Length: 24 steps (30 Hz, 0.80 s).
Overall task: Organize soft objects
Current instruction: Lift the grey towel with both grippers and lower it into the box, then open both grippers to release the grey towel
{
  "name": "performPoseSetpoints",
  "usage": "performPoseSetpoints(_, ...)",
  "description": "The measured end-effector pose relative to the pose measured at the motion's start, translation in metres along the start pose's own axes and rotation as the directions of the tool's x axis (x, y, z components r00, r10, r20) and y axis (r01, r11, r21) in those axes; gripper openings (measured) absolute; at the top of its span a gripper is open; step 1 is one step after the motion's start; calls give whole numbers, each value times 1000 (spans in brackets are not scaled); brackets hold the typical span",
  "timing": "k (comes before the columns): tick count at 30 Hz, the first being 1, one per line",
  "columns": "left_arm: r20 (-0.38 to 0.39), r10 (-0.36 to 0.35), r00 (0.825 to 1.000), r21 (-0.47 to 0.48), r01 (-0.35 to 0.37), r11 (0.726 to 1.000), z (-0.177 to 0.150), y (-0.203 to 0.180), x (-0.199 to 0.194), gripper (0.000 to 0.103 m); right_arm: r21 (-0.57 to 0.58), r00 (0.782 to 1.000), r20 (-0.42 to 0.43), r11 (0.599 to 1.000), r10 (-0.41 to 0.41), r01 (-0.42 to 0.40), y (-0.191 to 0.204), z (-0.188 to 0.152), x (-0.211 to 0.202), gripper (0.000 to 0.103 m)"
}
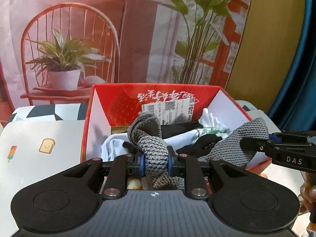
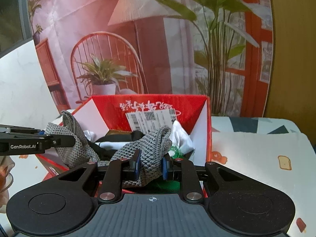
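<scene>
Grey knit cloth (image 1: 156,148) is stretched across the open red box (image 1: 158,96), one end in each tool. Left tool (image 1: 156,163) is clenched on a bunched, twisted end of it; blue pads press the knit from both sides. Right tool (image 2: 151,165) is clenched on the other end the same way, with fabric folded between the pads. Each tool also shows up in the other's view: the right tool comes in from the right edge of the left wrist view, the left tool from the left edge of the right wrist view, both with grey knit at the tip.

The cloth's middle sags over the box contents: white fabric (image 1: 116,144), some black fabric (image 1: 205,140) and a white piece with green print (image 2: 177,148) near the right wall. The box's inner walls are white on the sides and red at the back, where there is white script and a shipping label (image 1: 169,110).

The box sits on the surface (image 1: 39,134), which has a light cover with a toast print (image 1: 46,145) and a popsicle print (image 1: 11,153). Behind it hangs a printed backdrop (image 1: 79,39) showing a red chair, potted plant and lamp. A teal curtain (image 1: 296,59) is at far right in the left wrist view.
</scene>
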<state>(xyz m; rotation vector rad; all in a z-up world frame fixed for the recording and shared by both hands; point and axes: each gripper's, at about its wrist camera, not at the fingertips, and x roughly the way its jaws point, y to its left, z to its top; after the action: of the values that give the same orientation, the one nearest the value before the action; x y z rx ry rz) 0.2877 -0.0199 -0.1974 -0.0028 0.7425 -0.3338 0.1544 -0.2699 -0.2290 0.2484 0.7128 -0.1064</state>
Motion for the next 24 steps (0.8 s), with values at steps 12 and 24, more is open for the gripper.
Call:
performPoseSetpoints(12,-25,49,998,-3,-49,999,-3,16,13,22,23,999,-43,1000,-13,14,-2,-3,13,20)
performPoseSetpoints(24,78,111,991,68,-116,991,8,14,-13,66,-36,995,4,994,-105,105,-6,4,1,41)
